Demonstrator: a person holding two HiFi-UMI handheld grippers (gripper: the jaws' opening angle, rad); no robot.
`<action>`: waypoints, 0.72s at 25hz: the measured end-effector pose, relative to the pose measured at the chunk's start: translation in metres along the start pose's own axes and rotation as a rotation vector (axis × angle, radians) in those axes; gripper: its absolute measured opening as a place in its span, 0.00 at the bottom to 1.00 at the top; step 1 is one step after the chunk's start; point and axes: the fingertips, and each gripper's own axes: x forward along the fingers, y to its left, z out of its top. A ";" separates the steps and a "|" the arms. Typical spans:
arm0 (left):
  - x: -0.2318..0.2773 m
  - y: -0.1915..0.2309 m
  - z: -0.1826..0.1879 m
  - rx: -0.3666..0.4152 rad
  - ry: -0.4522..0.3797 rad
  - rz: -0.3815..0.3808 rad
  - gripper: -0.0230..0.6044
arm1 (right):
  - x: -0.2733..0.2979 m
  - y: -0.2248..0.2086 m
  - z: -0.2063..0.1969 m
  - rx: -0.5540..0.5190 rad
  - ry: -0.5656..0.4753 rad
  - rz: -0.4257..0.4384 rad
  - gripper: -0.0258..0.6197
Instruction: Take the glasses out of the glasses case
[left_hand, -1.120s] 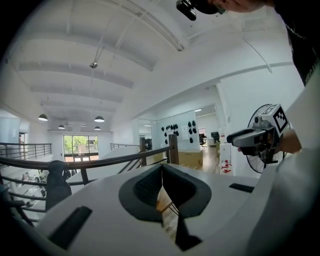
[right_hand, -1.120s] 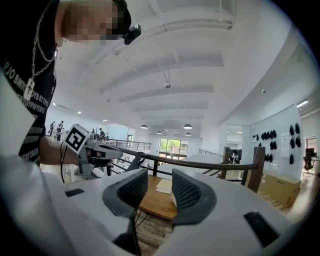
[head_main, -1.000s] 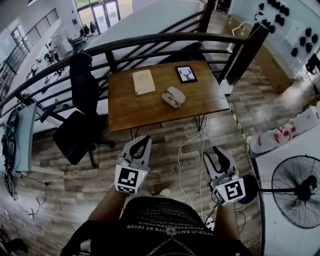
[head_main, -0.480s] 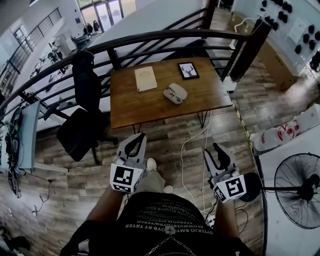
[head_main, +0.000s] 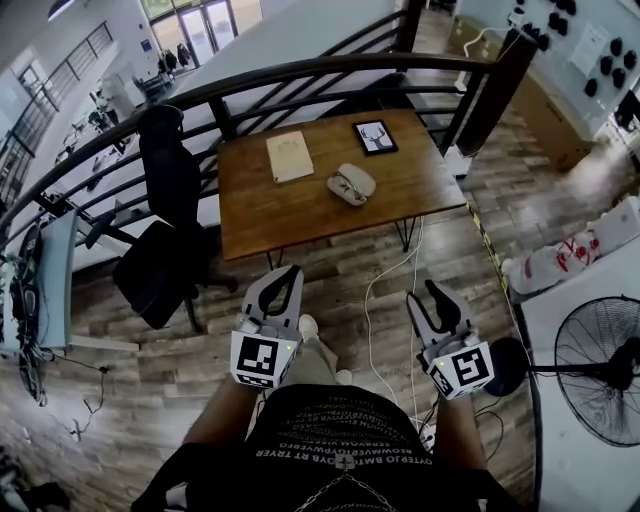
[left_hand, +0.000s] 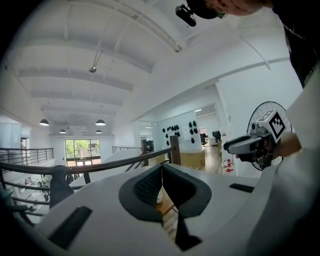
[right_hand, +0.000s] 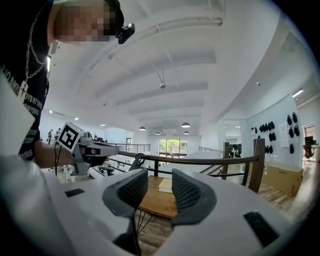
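Glasses case (head_main: 349, 185): one, pale grey, oval, lay on the wooden surface (head_main: 300, 215). I logged left hand-held gripper (head_main: 289, 272) pressed together, right hand-held gripper (head_main: 422, 295) spread, both empty.

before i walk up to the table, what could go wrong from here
1. White cables trail on the ground between you and the brown wooden table; a foot could catch one.
2. The left gripper has its fingers together, so it likely can't grasp the pale oval glasses case until opened.
3. The black-framed deer picture sits near the case and might get knocked.
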 end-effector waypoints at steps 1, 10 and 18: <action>0.001 0.000 0.000 -0.002 0.001 0.001 0.08 | 0.002 -0.001 0.000 0.000 0.000 -0.003 0.26; 0.011 0.032 -0.004 -0.002 0.002 0.024 0.08 | 0.043 -0.001 0.002 0.004 0.003 -0.012 0.26; 0.046 0.052 -0.005 -0.005 0.018 0.016 0.08 | 0.081 -0.016 0.007 -0.002 0.021 0.012 0.26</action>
